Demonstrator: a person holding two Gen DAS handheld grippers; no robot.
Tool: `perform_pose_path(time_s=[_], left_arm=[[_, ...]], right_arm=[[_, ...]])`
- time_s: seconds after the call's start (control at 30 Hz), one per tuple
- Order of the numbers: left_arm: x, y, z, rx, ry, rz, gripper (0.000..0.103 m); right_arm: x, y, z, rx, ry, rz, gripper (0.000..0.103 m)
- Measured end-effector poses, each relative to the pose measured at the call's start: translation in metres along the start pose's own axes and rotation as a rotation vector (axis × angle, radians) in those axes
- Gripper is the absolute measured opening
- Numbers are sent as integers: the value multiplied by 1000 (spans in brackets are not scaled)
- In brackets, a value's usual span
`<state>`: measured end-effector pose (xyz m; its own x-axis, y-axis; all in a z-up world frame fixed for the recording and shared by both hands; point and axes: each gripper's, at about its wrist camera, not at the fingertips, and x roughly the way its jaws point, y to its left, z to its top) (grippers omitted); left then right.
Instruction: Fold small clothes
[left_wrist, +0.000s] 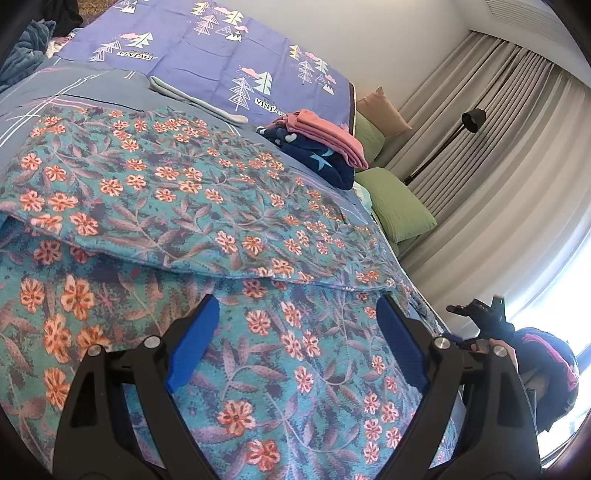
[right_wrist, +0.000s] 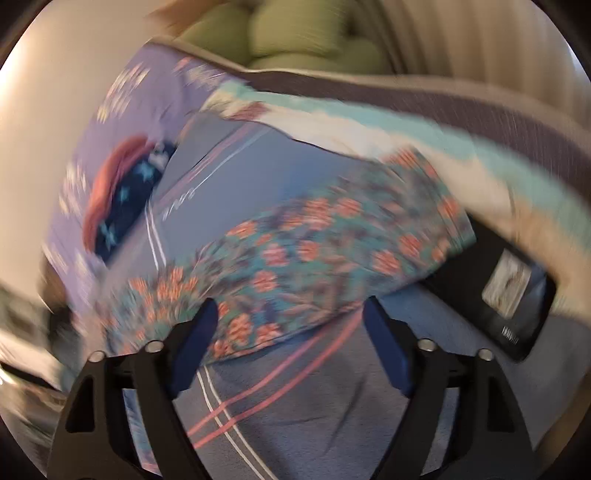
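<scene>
A teal cloth with orange flowers (left_wrist: 177, 206) lies spread on the bed, its far part folded over the near part. My left gripper (left_wrist: 297, 306) hovers just above its near part, blue pads wide apart and nothing between them, so it is open. The right wrist view is blurred. In it the same floral cloth (right_wrist: 314, 251) lies ahead of my right gripper (right_wrist: 291, 306), which is open over the striped grey-blue sheet (right_wrist: 295, 417) with only the cloth's near corner showing between its fingers.
A pink garment on a navy star-print one (left_wrist: 321, 147) forms a folded pile at the far side of the bed; this pile (right_wrist: 122, 192) is also in the right wrist view. A pale folded piece (left_wrist: 195, 99) lies further back. Green pillows (left_wrist: 399, 206) line the bed's right edge. A black phone (right_wrist: 517, 295) lies to the right.
</scene>
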<state>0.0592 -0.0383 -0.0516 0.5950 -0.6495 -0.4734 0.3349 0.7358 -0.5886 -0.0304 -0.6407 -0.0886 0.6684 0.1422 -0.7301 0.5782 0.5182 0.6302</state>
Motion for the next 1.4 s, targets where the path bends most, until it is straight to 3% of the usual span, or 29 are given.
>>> perform_pose_path(time_s=[0.23,0.43,0.73,0.8,0.97,1.03,1.17,1.4], left_arm=[[3,-5,-1,24,11,59,89],[6,-12,-2,67,20,120,89],[5,-7,-2,52,20,104,89],[4,-7,-2,51,19,102,89],[1,-6,-4,43,14,90,89],[0,-5,-4,37,10,81,89],[-2,-5,-5,35,8,76,89],[-4,-5,-5,26,2,58,89]], right_arm=[[9,-25,-5,113,78,93,84],[20,-37,7,207,11,96,84],[23,-45,20,300,-79,91,83],[24,-43,21,303,-94,74,75],[30,-49,25,350,-104,99,23],[22,-44,26,335,-143,96,12],[1,-17,29,253,-222,105,7],[-21,69,23,44,-264,178,6]])
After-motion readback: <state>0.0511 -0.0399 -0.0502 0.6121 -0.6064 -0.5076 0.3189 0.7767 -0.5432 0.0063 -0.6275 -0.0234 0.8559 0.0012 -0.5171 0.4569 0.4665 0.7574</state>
